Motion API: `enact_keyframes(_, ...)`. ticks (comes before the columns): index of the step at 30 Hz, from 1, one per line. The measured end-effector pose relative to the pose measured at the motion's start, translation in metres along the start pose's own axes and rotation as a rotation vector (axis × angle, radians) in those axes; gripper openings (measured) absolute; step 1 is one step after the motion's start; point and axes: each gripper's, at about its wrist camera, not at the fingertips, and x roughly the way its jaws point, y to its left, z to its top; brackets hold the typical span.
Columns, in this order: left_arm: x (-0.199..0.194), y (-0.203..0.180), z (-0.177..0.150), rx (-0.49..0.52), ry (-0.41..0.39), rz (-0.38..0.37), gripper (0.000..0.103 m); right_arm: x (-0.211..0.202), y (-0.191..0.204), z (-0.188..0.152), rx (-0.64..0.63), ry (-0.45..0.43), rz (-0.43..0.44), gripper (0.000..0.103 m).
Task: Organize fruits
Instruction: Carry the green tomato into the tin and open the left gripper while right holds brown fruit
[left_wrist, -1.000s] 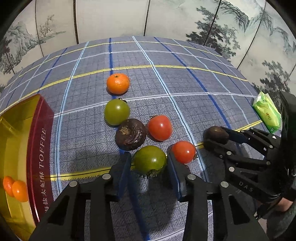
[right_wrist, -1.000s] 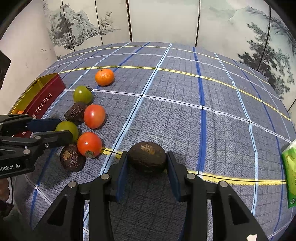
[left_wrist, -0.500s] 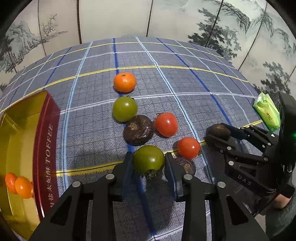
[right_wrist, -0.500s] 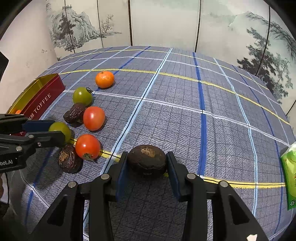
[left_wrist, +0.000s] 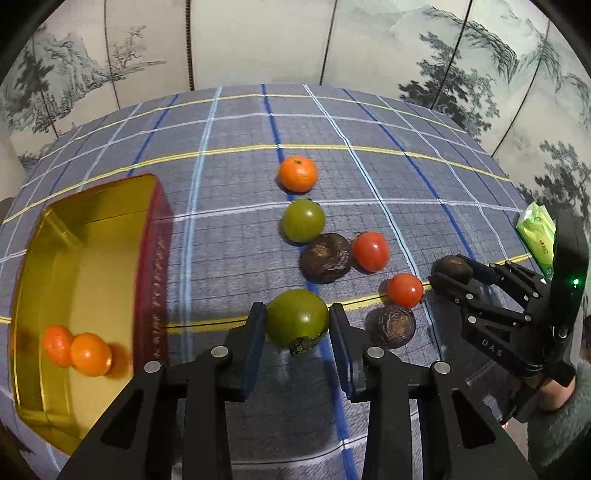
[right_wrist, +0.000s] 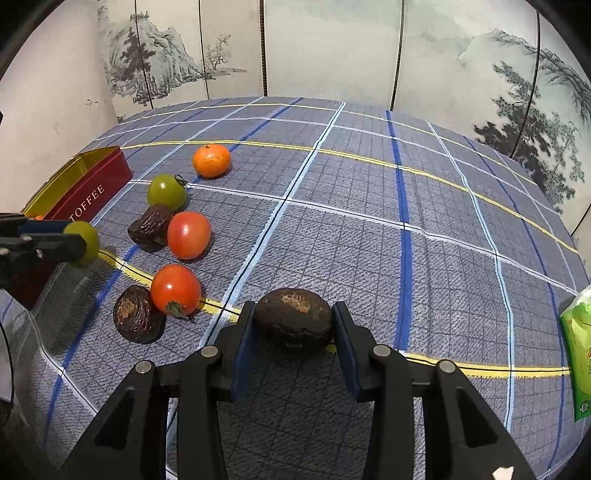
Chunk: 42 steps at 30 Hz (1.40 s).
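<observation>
Above the plaid cloth (left_wrist: 229, 236), the left gripper (left_wrist: 297, 325) clamps a green tomato (left_wrist: 297, 322) — open toffee tin (left_wrist: 88, 258) alongside, bare cloth between.

- The right tool (right_wrist: 295, 325) is clamped on a dark brown fruit (right_wrist: 293, 319), its blue pads pressing both sides.
- The desk (right_wrist: 369, 229) wears a grey cloth with blue, white and yellow lines.
- To the left lie two red tomatoes (right_wrist: 176, 290) (right_wrist: 188, 235), each touching a wrinkled dark fruit (right_wrist: 136, 314) (right_wrist: 150, 228).
- Farther back sit a green tomato (right_wrist: 167, 192) and, apart from it, an orange mandarin (right_wrist: 211, 160).
- At the left edge, the left tool (right_wrist: 79, 242) grips another green fruit (right_wrist: 85, 242) beside a red tin (right_wrist: 85, 192) lettered TOFFEE.
- A green packet (right_wrist: 578, 354) lies at the right edge.
</observation>
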Motion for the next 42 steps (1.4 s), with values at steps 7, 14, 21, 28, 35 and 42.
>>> enact_keyframes(7,-0.017,0.010,0.004,-0.030,-0.033,0.040,0.035,-0.001,-0.001,-0.002,0.000,-0.007,0.003,0.039)
enact_keyframes(14,-0.029,0.028,0.009,-0.071,-0.063,0.102,0.036,0.000,-0.001,-0.002,0.001,-0.007,0.004,0.039)
enact_keyframes(21,-0.038,0.060,0.013,-0.126,-0.087,0.170,0.036,-0.001,-0.001,-0.002,0.006,-0.011,0.003,0.039)
enact_keyframes(28,-0.044,0.101,0.008,-0.173,-0.091,0.246,0.036,-0.001,-0.001,-0.002,0.003,-0.010,0.003,0.039)
enact_keyframes(35,-0.041,0.139,-0.001,-0.220,-0.072,0.297,0.036,-0.001,-0.002,-0.001,-0.021,-0.002,0.013,0.039)
enact_keyframes(42,-0.035,0.166,-0.004,-0.264,-0.052,0.302,0.036,0.001,-0.003,0.003,-0.047,0.011,0.036,0.039)
